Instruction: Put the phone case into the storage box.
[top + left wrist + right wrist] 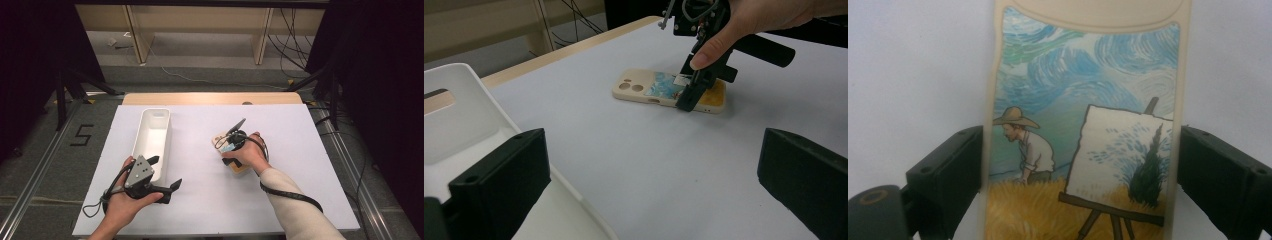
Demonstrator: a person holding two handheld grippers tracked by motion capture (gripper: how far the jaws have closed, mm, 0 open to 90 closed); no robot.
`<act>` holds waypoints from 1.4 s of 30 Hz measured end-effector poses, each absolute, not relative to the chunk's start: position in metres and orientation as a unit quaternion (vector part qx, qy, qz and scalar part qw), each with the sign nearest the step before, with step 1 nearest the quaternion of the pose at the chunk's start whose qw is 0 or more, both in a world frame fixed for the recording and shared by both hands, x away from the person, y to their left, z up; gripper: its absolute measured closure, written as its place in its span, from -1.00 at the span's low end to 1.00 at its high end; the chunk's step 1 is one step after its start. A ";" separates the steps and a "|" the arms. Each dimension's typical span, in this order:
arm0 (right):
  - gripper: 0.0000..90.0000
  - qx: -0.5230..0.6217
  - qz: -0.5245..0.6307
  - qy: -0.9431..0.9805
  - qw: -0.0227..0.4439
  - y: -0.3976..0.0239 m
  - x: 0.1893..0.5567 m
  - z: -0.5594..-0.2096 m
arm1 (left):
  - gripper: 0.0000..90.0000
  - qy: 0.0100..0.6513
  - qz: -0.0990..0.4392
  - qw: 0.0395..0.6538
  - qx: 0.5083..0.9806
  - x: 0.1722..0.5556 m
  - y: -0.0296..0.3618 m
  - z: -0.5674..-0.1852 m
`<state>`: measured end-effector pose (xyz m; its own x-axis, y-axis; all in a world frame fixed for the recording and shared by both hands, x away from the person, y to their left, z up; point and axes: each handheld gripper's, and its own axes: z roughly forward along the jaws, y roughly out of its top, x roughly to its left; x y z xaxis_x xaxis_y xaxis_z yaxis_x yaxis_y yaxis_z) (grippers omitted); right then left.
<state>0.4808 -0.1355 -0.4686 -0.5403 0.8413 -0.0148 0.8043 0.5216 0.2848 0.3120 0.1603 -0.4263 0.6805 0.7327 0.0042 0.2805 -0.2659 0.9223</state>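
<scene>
Here, high view: right gripper stands tips-down over the phone case, which lies flat on the white table sheet just right of centre, at approx. 3 o'clock from the white tray. In the right gripper view the case (painted w/ a hatted figure, an easel and a swirling sky) sits lengthwise between the two black jaws, one at 9 o'clock and one at 3 o'clock; they flank its long edges very closely, but firm pressing cannot be told. The left gripper hovers at the tray's near end, approx. 6 o'clock of it, jaws spread w/ nothing between. Left gripper view: case at 12 o'clock, right hand above it, tray wall at 9 o'clock.
</scene>
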 end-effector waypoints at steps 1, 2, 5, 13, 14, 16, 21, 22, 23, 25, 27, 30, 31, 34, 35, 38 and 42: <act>-0.76 0.474 0.123 0.868 0.075 -0.136 0.481 -0.469 | -1.00 0.332 0.223 0.507 0.764 0.312 0.160 -0.426; -0.76 0.474 0.124 0.869 0.076 -0.136 0.481 -0.468 | -1.00 0.332 0.223 0.507 0.764 0.312 0.161 -0.426; -0.75 0.473 0.126 0.869 0.078 -0.137 0.481 -0.468 | -1.00 0.332 0.223 0.507 0.763 0.312 0.161 -0.426; -0.74 0.478 0.138 0.864 0.079 -0.139 0.479 -0.468 | -0.99 0.334 0.224 0.507 0.763 0.312 0.161 -0.426; -0.74 0.477 0.140 0.864 0.079 -0.139 0.479 -0.468 | -0.99 0.334 0.224 0.507 0.763 0.313 0.161 -0.426; -0.74 0.476 0.144 0.864 0.079 -0.141 0.479 -0.468 | -0.99 0.334 0.224 0.507 0.762 0.313 0.161 -0.427; -0.74 0.477 0.154 0.862 0.078 -0.144 0.478 -0.466 | -0.99 0.333 0.225 0.507 0.762 0.313 0.161 -0.427; -0.74 0.474 0.157 0.863 0.079 -0.145 0.478 -0.465 | -0.99 0.334 0.224 0.507 0.762 0.313 0.161 -0.427; -0.74 0.476 0.159 0.862 0.079 -0.145 0.477 -0.464 | -0.99 0.335 0.224 0.507 0.762 0.313 0.161 -0.427; -0.74 0.471 0.166 0.862 0.082 -0.148 0.477 -0.462 | -0.99 0.334 0.225 0.508 0.762 0.313 0.161 -0.427; -0.74 0.469 0.176 0.861 0.084 -0.150 0.477 -0.460 | -0.99 0.337 0.225 0.508 0.760 0.313 0.161 -0.427; -0.74 0.465 0.190 0.861 0.083 -0.154 0.475 -0.456 | -0.99 0.338 0.225 0.509 0.759 0.313 0.161 -0.427; -0.74 0.467 0.196 0.858 0.085 -0.155 0.474 -0.455 | -0.99 0.339 0.225 0.509 0.758 0.313 0.161 -0.427; -0.74 0.459 0.208 0.859 0.089 -0.160 0.472 -0.453 | -0.99 0.339 0.225 0.509 0.758 0.313 0.161 -0.427; -0.74 0.456 0.215 0.859 0.091 -0.162 0.472 -0.452 | -0.99 0.339 0.225 0.508 0.759 0.313 0.162 -0.427; -0.74 0.453 0.229 0.856 0.094 -0.166 0.470 -0.450 | -0.99 0.340 0.225 0.508 0.759 0.314 0.162 -0.427; -0.74 0.442 0.245 0.857 0.098 -0.172 0.466 -0.448 | -0.99 0.342 0.225 0.509 0.757 0.314 0.162 -0.427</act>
